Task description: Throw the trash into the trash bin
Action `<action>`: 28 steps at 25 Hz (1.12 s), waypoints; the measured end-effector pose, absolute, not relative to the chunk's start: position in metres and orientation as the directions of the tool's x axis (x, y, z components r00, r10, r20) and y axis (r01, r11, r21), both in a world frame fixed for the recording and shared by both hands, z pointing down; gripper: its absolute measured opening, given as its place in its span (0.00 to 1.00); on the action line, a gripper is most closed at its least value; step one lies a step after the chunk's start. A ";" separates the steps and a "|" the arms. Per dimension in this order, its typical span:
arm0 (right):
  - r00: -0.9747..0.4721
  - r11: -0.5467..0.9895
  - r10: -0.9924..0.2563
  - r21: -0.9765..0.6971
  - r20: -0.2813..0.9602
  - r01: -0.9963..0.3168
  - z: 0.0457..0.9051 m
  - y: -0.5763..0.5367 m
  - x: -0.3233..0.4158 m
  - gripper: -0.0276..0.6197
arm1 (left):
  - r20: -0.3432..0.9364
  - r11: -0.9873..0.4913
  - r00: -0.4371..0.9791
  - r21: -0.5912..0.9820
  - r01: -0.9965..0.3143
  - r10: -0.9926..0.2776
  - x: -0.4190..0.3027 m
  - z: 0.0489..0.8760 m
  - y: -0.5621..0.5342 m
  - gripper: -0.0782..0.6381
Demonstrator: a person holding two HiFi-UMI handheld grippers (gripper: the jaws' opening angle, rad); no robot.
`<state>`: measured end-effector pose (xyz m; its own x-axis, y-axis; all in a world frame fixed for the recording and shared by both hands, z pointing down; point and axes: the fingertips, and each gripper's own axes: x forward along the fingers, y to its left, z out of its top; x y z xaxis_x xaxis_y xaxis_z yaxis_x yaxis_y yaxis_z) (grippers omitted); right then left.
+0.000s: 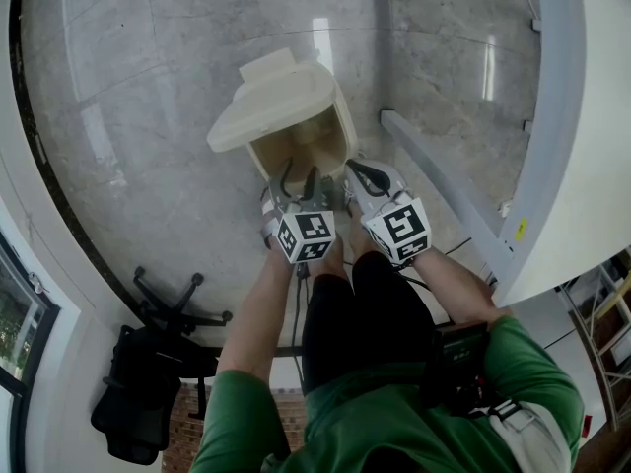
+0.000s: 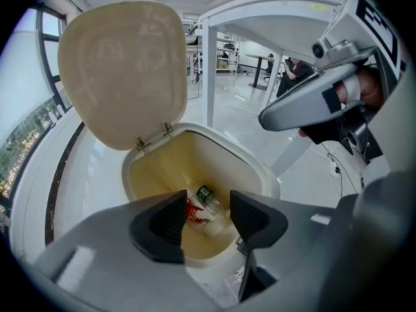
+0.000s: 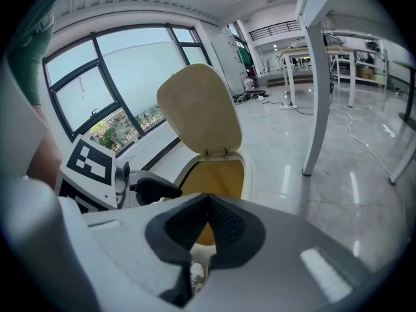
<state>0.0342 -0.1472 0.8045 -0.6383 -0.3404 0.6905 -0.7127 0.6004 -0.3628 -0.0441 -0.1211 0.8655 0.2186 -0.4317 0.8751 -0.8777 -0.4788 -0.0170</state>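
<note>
The trash bin (image 2: 255, 163) stands open on the floor (image 1: 148, 87), its lid (image 2: 120, 77) swung up and back on two small hinges at the far rim, so the mouth is clear for dropping things in. Both grippers hang over the near edge of the bin and point steeply down into it.

The left gripper (image 2: 208, 214) is above the mouth with its jaws spread wide and nothing between them. Seen through the gap, the trash lies at the bottom of the bin: a red can (image 2: 194, 210) and, touching it, a clear bottle (image 2: 209, 198) with a green cap. I judge the drop done, since the jaws are parted and bare right over the load.

The right gripper (image 3: 207, 203) sits just beside the bin's near right corner. Its two pads meet at the tips and I see nothing pinched in them, so it looks like the idle hand.

The bin is smooth cream plastic, a rounded square in plan with a thick rolled rim. Its inside walls look yellower. The lid is a shallow, rounded shell of the same plastic. The jaw pads are dark, ribbed and rubbery, set in matt grey housings, and each gripper carries a cube with black and white square markers. The floor around the bin is polished grey stone, veined and glossy enough to mirror the ceiling lights.
</note>
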 end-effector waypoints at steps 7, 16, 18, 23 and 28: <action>-0.646 0.611 -0.353 -0.356 0.676 -0.707 0.787 -0.155 0.031 0.05 | 0.847 -0.437 0.208 -0.032 -0.899 -0.489 -0.048 0.838 -0.132 0.33; -0.664 0.642 -0.383 -0.331 0.642 -0.691 0.739 -0.169 0.026 0.05 | 0.788 -0.353 0.163 -0.073 -0.933 -0.593 -0.055 0.773 -0.149 0.14; -0.671 0.650 -0.390 -0.328 0.631 -0.686 0.727 -0.171 0.025 0.05 | 0.774 -0.329 0.154 -0.074 -0.941 -0.614 -0.056 0.758 -0.153 0.12; -0.696 0.675 -0.396 -0.325 0.598 -0.663 0.683 -0.172 0.020 0.05 | 0.734 -0.260 0.135 -0.059 -0.964 -0.666 -0.059 0.708 -0.156 0.12; -0.723 0.690 -0.408 -0.330 0.557 -0.644 0.632 -0.174 0.016 0.05 | 0.675 -0.230 0.136 -0.052 -0.972 -0.725 -0.055 0.648 -0.159 0.12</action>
<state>0.0163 -0.1736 0.6320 -0.7230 -0.4082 0.5574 -0.6441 0.6900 -0.3302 -0.0551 -0.1593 0.6479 0.1361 -0.7254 0.6747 -0.9718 -0.2302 -0.0515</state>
